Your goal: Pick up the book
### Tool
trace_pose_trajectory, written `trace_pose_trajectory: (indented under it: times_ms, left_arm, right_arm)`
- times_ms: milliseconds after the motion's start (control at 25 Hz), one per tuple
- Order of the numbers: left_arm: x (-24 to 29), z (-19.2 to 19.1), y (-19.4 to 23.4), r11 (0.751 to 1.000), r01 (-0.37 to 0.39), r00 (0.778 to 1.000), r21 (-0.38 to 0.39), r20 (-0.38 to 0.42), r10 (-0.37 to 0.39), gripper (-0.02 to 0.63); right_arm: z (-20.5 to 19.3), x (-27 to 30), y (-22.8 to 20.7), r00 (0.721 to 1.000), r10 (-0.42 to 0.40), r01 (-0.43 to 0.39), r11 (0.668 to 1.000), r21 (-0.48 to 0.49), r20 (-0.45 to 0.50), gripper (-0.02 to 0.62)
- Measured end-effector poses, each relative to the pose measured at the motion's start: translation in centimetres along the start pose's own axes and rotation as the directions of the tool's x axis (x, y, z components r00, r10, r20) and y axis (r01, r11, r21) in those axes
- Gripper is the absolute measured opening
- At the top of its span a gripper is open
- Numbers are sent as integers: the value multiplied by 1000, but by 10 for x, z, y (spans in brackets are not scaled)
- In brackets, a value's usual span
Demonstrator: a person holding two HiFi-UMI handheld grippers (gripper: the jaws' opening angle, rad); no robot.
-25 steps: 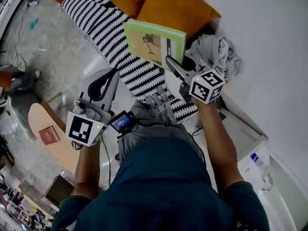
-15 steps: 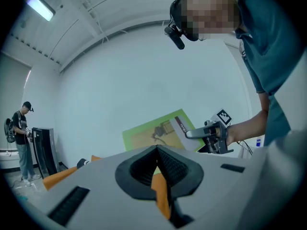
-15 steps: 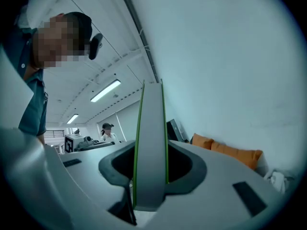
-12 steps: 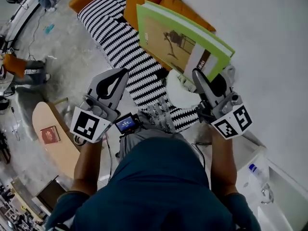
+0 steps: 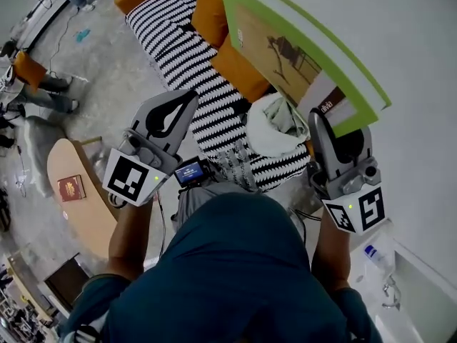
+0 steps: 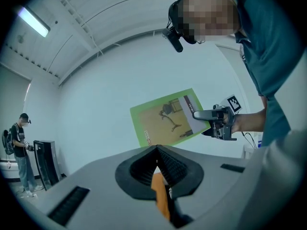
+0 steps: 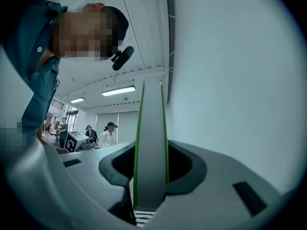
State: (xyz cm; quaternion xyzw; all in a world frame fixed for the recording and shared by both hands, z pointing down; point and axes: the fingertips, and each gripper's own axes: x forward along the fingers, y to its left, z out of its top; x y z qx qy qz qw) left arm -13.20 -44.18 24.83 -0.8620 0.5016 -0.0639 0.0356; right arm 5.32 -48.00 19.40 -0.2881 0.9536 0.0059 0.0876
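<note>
Right claw: clamped on one lower corner of the book, a jaw on each cover; the right gripper view shows the page edge end-on between the jaws.
Book: green-bordered, with a tan picture on the cover; held tilted in the air in front of the white wall, clear of everything below.
Left claw: jaws closed together with nothing between them; well apart from the book, which shows ahead in the left gripper view.
Striped cover: black and white, stretched out below the book.
Cushion: orange, lying on the striped cover.
Cloth: pale and crumpled, just beside the cushion and under the raised book.
Bench: wooden with a rounded end, at the lower left, carrying a small red booklet.
</note>
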Motion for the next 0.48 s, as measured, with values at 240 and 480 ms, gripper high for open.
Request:
trace_pose_trajectory:
  times_ms: [240,480]
  left_arm:
    - [0,2,0,1000,5,1000,-7,7,-5,5]
    - [1,4,-2,1000,11,1000,-11,10,-11,3]
  right_arm:
    - [7,-1,2,1000,-5,5,1000,-14,-2,152]
    - [7,-1,2,1000,-11,11,1000,-13,-10,152]
